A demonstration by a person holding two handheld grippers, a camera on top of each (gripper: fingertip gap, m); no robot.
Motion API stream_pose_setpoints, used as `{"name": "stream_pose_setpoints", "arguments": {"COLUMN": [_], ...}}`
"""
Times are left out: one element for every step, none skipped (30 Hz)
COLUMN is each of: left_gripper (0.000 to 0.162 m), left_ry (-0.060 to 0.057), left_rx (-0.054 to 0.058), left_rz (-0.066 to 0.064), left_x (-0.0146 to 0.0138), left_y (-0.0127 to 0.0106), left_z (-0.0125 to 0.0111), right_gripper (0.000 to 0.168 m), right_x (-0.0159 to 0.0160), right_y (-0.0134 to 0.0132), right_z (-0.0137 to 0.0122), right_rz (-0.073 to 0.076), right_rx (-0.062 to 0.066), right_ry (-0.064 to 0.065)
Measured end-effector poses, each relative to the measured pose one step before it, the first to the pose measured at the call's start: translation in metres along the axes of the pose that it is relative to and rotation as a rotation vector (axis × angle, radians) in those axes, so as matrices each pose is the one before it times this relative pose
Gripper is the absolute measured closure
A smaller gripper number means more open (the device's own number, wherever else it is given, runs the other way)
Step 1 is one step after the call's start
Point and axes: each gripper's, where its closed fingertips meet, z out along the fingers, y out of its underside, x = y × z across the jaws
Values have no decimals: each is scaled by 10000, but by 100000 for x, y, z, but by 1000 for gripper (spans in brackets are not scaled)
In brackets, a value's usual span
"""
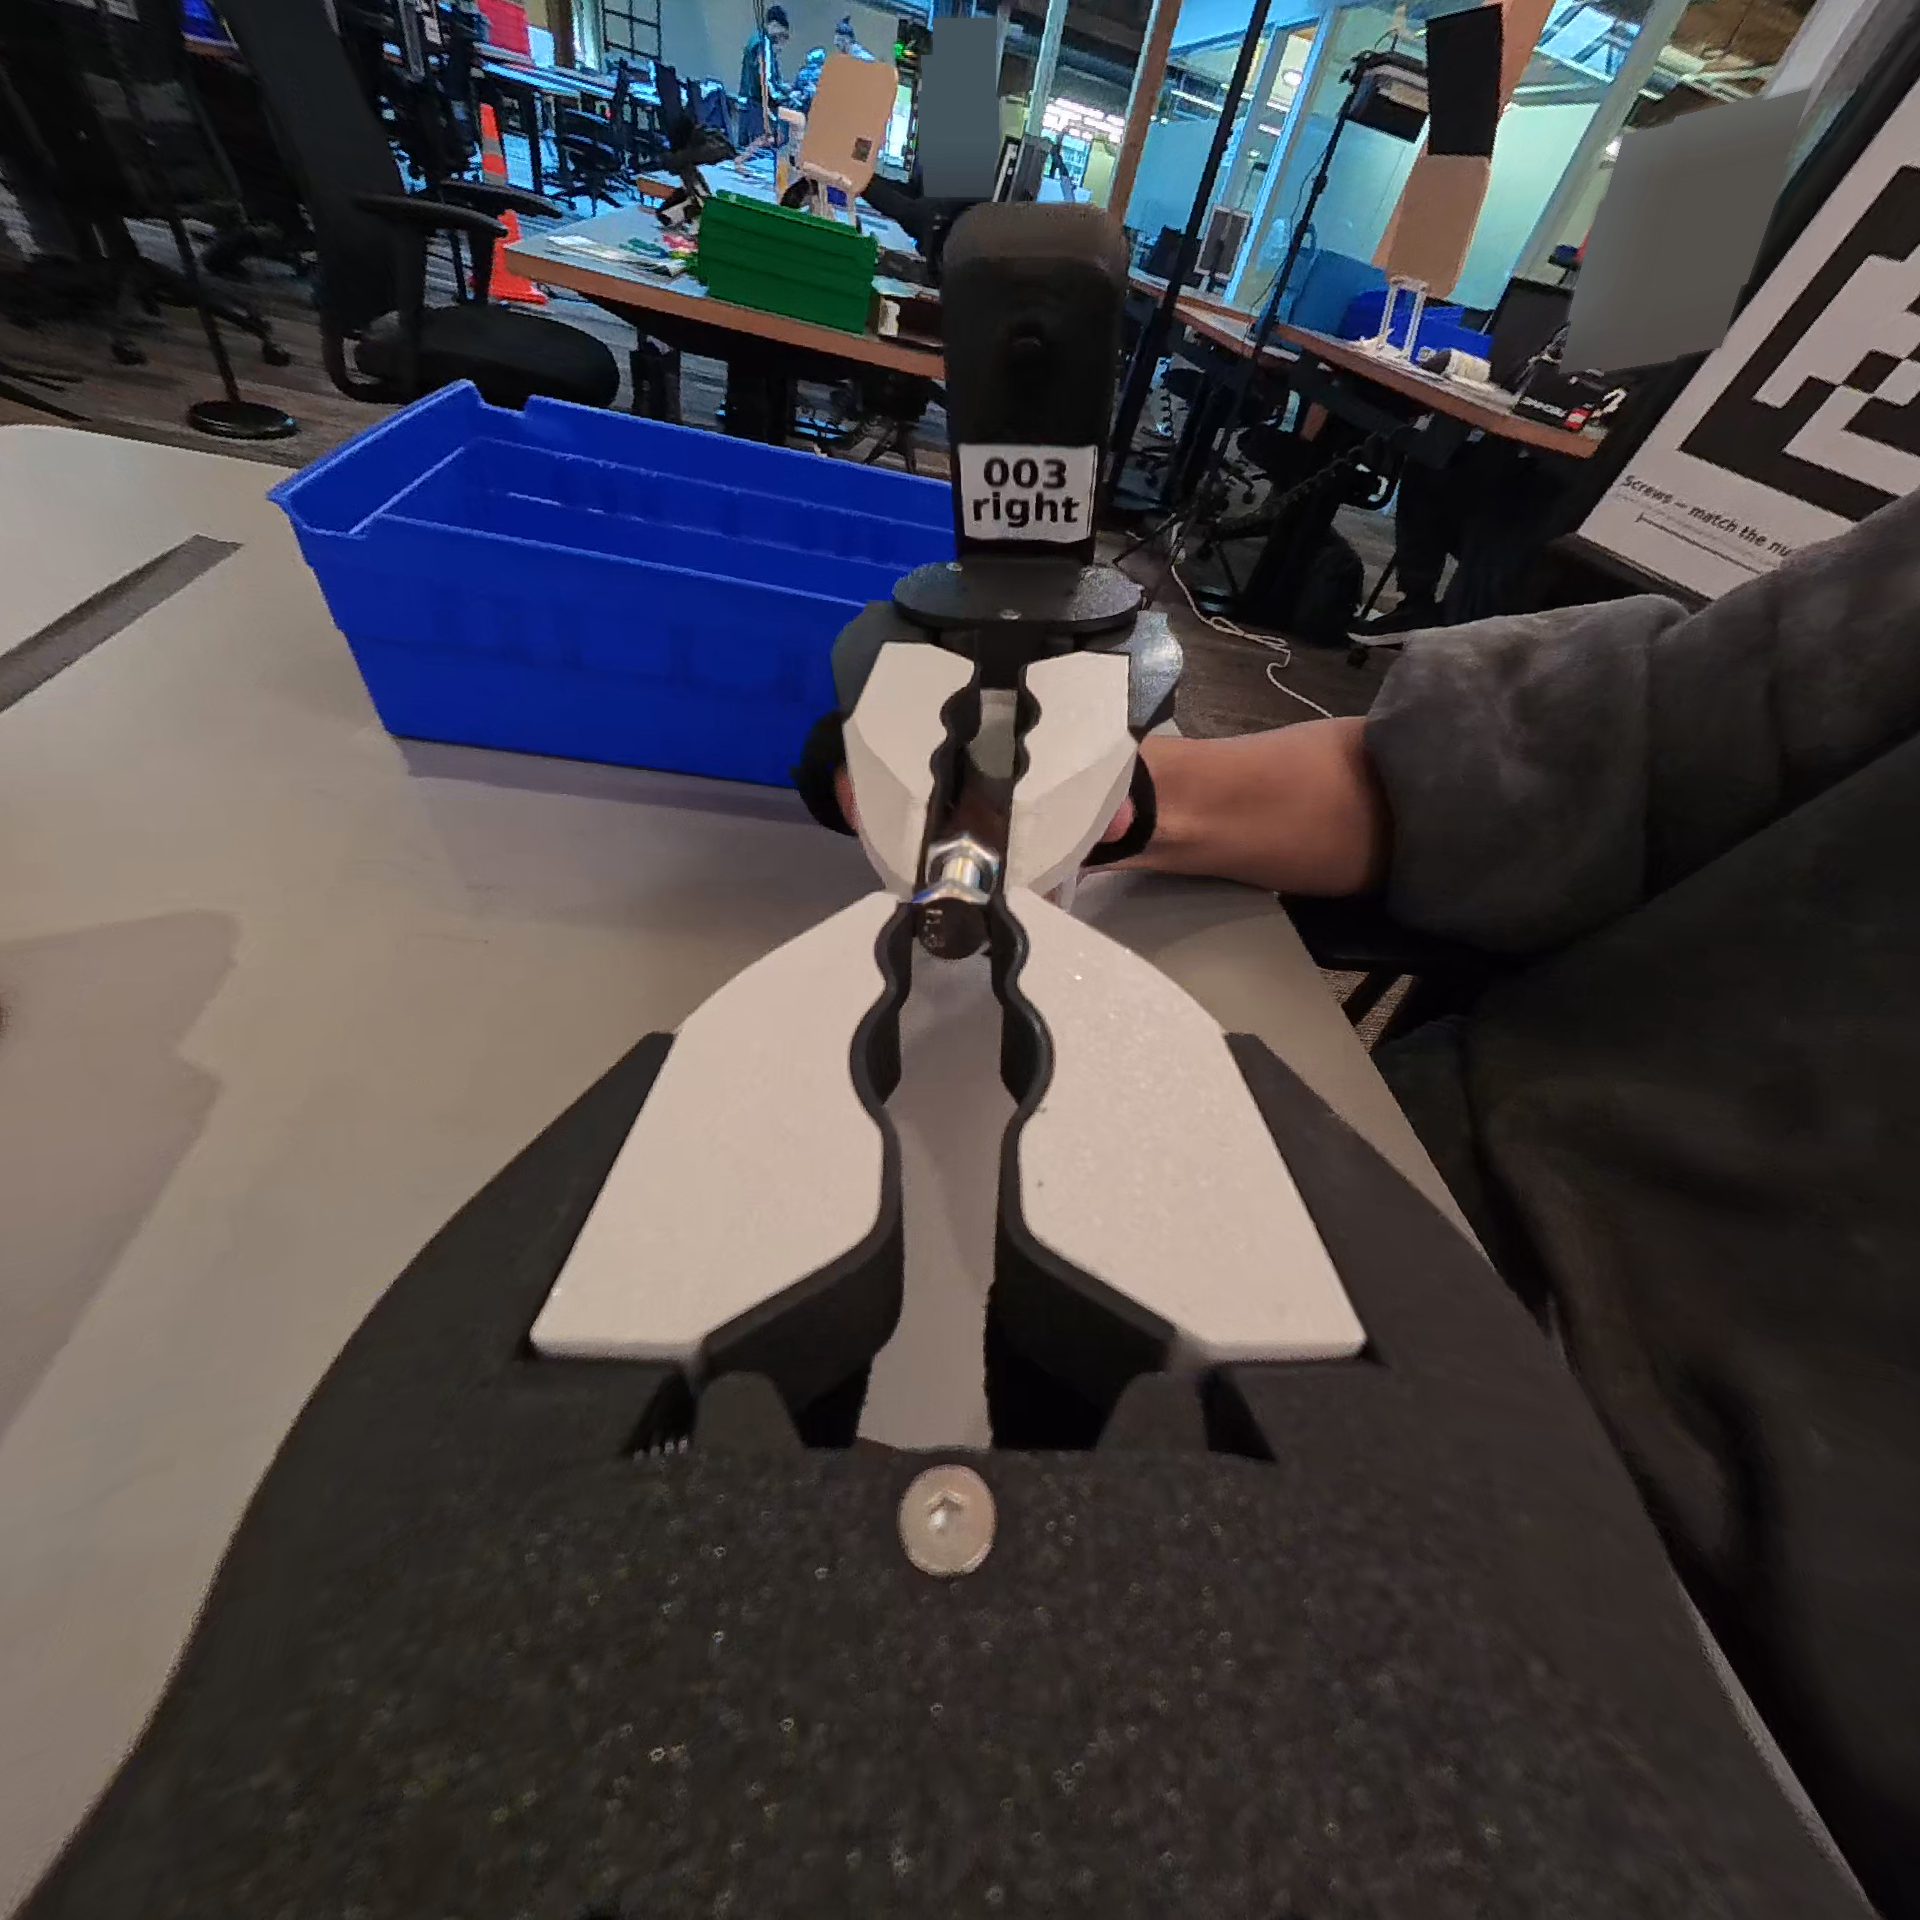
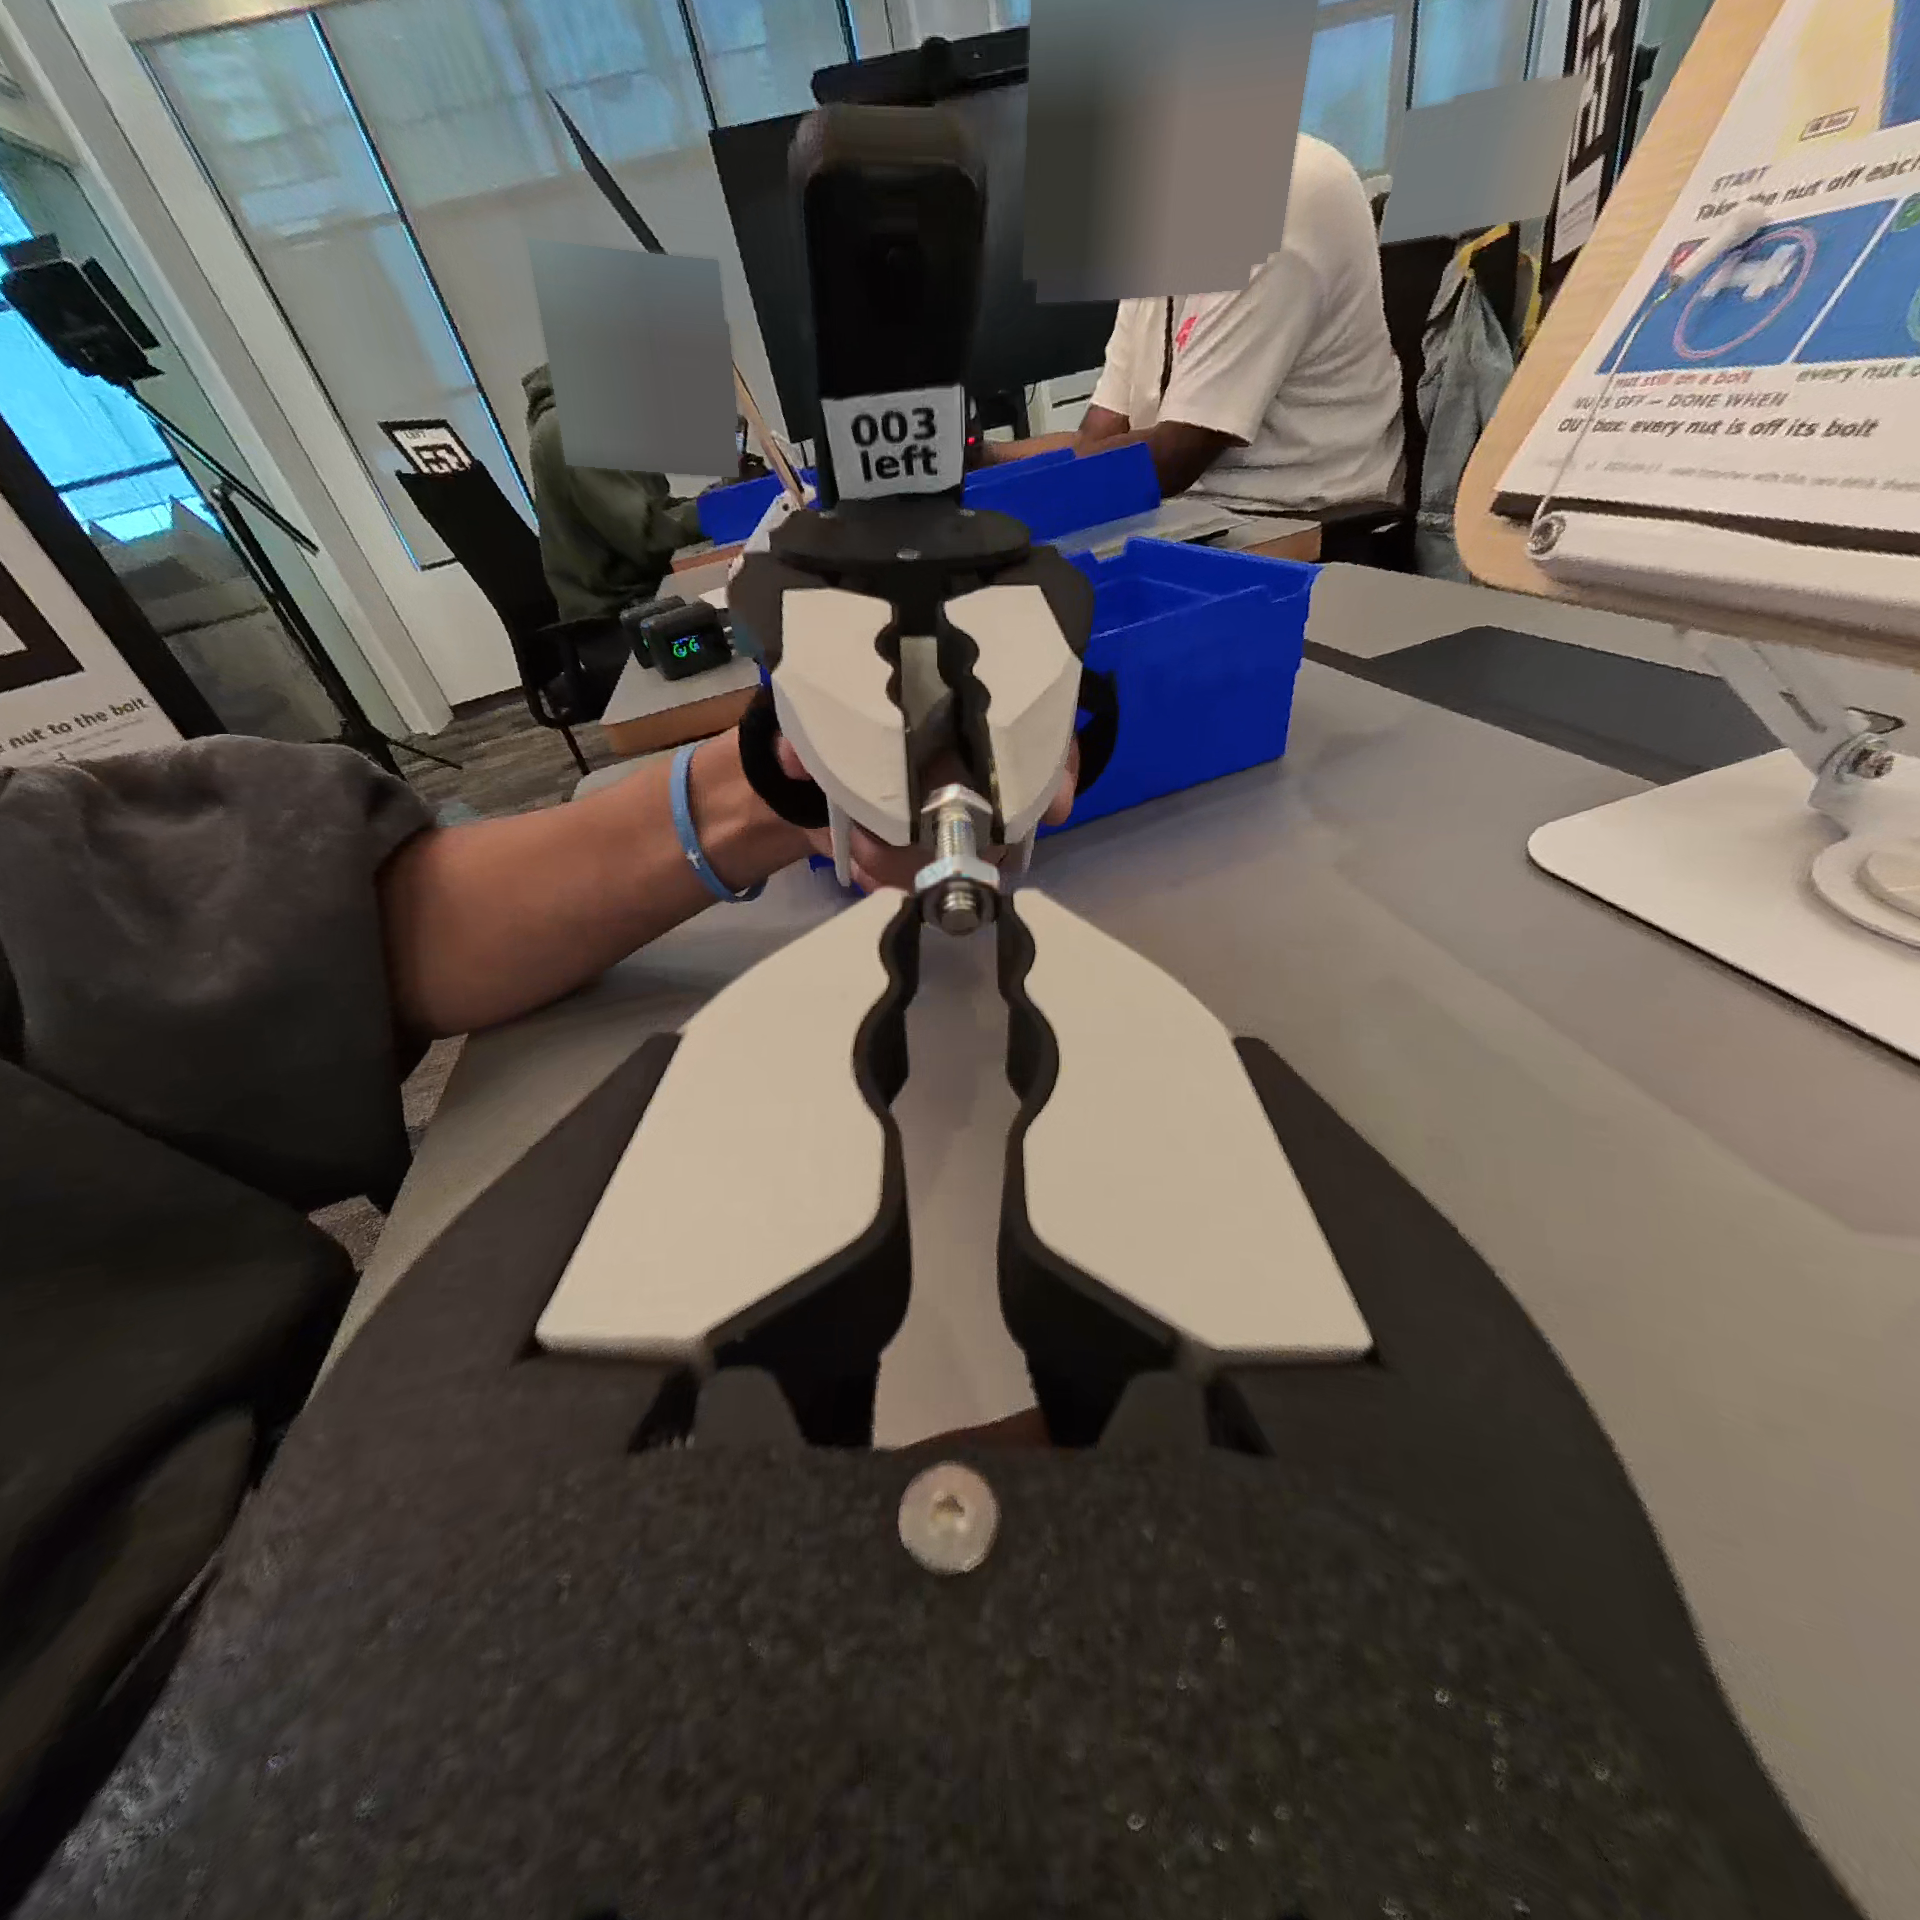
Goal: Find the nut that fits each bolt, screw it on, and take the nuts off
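The two grippers face each other tip to tip above the grey table [image 1: 312,935], with a single bolt [image 2: 954,852] bridging the gap between them at the centre of both views.

In the left wrist view, the left gripper [image 1: 948,935] has its tongs pressed in on the bolt's head, whose flat face points back toward that camera. Just beyond the head sits a silver nut [image 1: 961,868], and the right gripper [image 1: 971,821], seen head-on in the middle of the frame, has its tongs pinched on that nut.

In the right wrist view, the right gripper [image 2: 956,904] pinches the nut at its tips; the threaded end of the bolt pokes through toward the camera. The shaft runs away and slightly up to the head, which sits between the tips of the left gripper [image 2: 940,805] in the middle of the frame. The bolt's long axis therefore lies roughly level, along the line joining the two grippers, head toward the left one and threaded tip toward the right.

A blue bin [image 1: 582,582] stands on the table at the centre left of the left wrist view, behind the grippers. A white stand [image 2: 1714,883] holding an instruction board [image 2: 1714,364] fills the upper right of the right wrist view.
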Motion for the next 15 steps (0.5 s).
{"name": "stream_pose_setpoints", "arguments": {"left_gripper": [148,148,148,148,147,137,128,119,114,111,110,110,110,110,110], "left_ry": [20,30,7,-18,-18,-41,-27,44,40,-70,-243,-331,-297,-319,-559], "left_rx": [71,68,30,-3,8,67,124,152,186,147,129,205,308,388,265], "left_rz": [-31,-21,2,26,44,23,-66,-117,-131,-83,-7,1,-63,-196,-364], "left_x": [6,-5,-19,-3,14,-23,-59,3,-30,-197,-419,-509,-425,-372,-596], "left_y": [-29,-16,37,57,13,-100,-220,-263,-295,-226,-220,-334,-524,-659,-418], "left_z": [51,33,30,40,18,-3,-33,-86,-106,-136,-174,-239,-307,-320,-323], "right_gripper": [154,154,154,154,154,154,154,154,154,154,154,154,154,154,154], "right_x": [26,13,33,-10,-56,37,37,51,107,133,70,69,-46,-69,249], "right_y": [-117,-169,-189,-148,-126,-204,-190,-92,-58,-129,-312,-625,-1108,-1503,-1722], "right_z": [-59,-60,-47,-13,-20,-68,-91,-79,-68,-96,-140,-239,-421,-665,-997], "right_rz": [-3,-77,-151,-133,-72,-14,-5,28,35,38,47,4,-95,-211,-410], "right_rx": [70,73,69,49,44,91,98,22,16,50,77,85,127,93,-97], "right_ry": [29,67,115,83,21,50,28,6,30,75,62,159,195,248,502]}}
